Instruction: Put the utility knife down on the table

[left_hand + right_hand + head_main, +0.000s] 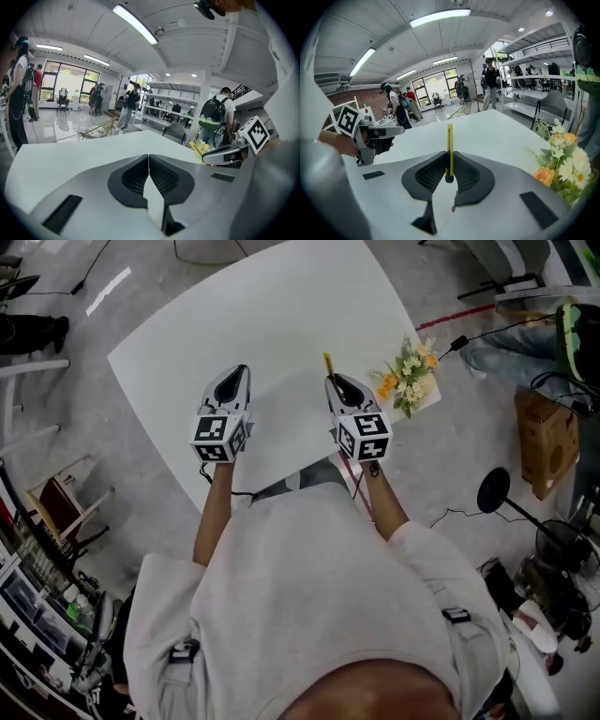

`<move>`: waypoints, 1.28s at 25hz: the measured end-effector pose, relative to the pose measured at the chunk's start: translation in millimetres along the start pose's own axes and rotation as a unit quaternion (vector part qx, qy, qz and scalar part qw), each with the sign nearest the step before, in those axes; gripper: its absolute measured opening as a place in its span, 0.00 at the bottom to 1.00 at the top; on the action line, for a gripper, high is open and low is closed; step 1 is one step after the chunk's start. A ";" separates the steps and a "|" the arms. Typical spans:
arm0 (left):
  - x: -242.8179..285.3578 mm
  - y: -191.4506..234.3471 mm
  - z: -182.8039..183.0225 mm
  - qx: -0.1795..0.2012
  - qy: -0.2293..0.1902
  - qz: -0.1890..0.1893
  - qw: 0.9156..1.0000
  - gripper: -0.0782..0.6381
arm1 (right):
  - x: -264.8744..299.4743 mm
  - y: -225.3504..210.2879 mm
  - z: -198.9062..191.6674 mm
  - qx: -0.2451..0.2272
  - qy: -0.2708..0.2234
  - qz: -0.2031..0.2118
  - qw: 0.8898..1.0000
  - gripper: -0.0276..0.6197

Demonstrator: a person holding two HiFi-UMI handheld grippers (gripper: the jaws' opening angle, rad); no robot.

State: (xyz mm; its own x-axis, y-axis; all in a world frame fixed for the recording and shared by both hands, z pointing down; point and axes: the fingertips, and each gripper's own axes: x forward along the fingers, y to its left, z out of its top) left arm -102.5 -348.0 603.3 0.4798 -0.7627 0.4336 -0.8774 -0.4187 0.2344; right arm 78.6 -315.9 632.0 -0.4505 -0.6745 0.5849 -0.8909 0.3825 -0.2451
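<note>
A slim yellow utility knife (449,147) stands on edge between the pads of my right gripper (450,161), which is shut on its near end; the rest sticks out forward over the white table (497,133). From the head view the knife (328,364) shows as a short yellow strip beyond the right gripper (339,382), above the table's middle. My left gripper (232,381) hovers over the table's left part, its jaws together with nothing between them; its own view shows the pads (148,171) meeting.
A bunch of yellow, orange and white flowers (409,374) lies on the table's right edge, close to the right gripper. A cardboard box (547,442) and cables sit on the floor to the right. Several people stand far off in the hall.
</note>
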 end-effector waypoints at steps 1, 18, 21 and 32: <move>0.6 -0.5 -4.0 -0.002 0.003 -0.001 1.000 0.14 | 0.5 0.2 -5.9 0.002 0.006 -0.001 1.000 0.15; -4.5 2.5 -21.7 -0.010 0.017 -0.005 1.000 0.14 | 70.5 -1.6 2.6 -0.004 0.040 0.006 0.999 0.15; -4.9 1.8 -21.8 -0.011 0.018 -0.006 1.000 0.14 | 85.8 -1.1 12.5 -0.009 0.041 0.007 0.999 0.15; -7.1 2.8 -22.1 -0.011 0.018 -0.001 1.000 0.14 | 136.6 -18.5 12.7 -0.017 0.093 -0.014 0.995 0.15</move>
State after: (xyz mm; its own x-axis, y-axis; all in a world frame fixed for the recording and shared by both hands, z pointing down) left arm -108.5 -332.9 620.1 0.4823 -0.7436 0.4631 -0.8760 -0.4093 0.2551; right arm 32.8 -423.1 706.7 -0.4038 -0.5585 0.7246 -0.8992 0.3880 -0.2020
